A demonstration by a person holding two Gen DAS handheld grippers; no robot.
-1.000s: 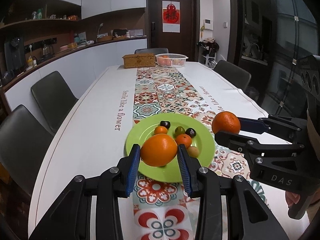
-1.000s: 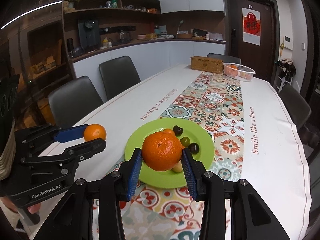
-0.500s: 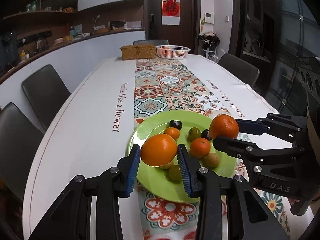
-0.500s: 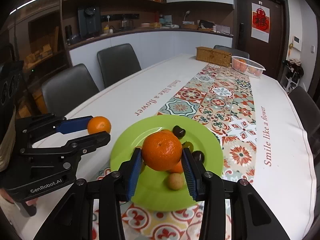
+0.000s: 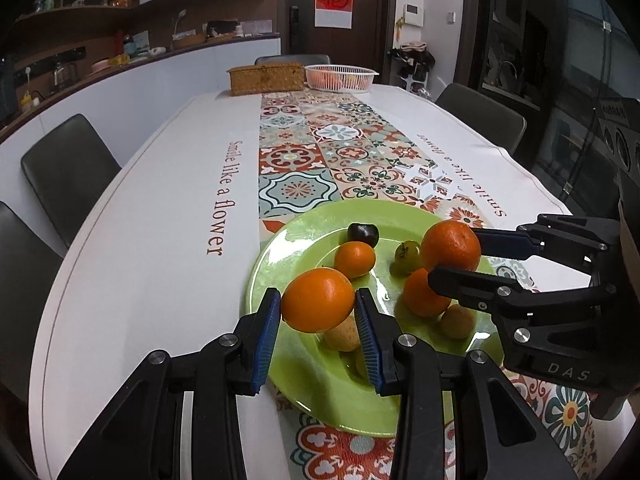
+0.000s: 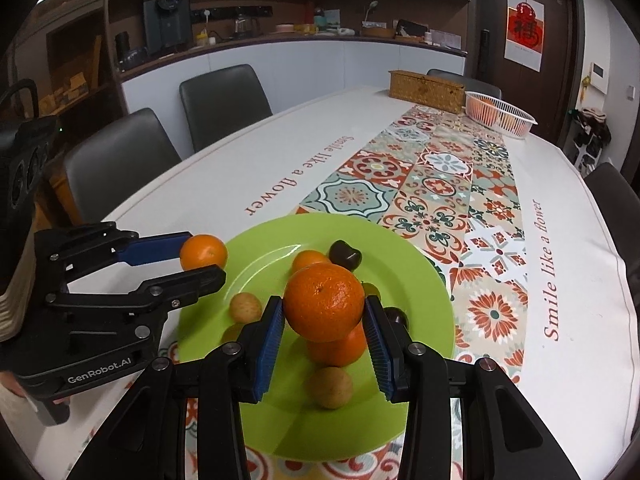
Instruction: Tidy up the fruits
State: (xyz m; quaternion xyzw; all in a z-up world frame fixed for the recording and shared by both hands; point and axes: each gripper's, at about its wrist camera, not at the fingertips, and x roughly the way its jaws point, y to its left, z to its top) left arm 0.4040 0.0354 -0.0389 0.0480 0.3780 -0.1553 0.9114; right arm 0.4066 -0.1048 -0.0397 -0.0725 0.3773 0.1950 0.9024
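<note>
2 grippers each pinch an orange above the green plate [image 5: 280, 264]: the left gripper [image 5: 318, 320] clamps one orange [image 5: 318, 300] over the plate's near-left rim, the right gripper [image 6: 324, 320] another orange [image 6: 324, 302] over its middle, above smaller fruit [image 6: 330, 388].
</note>
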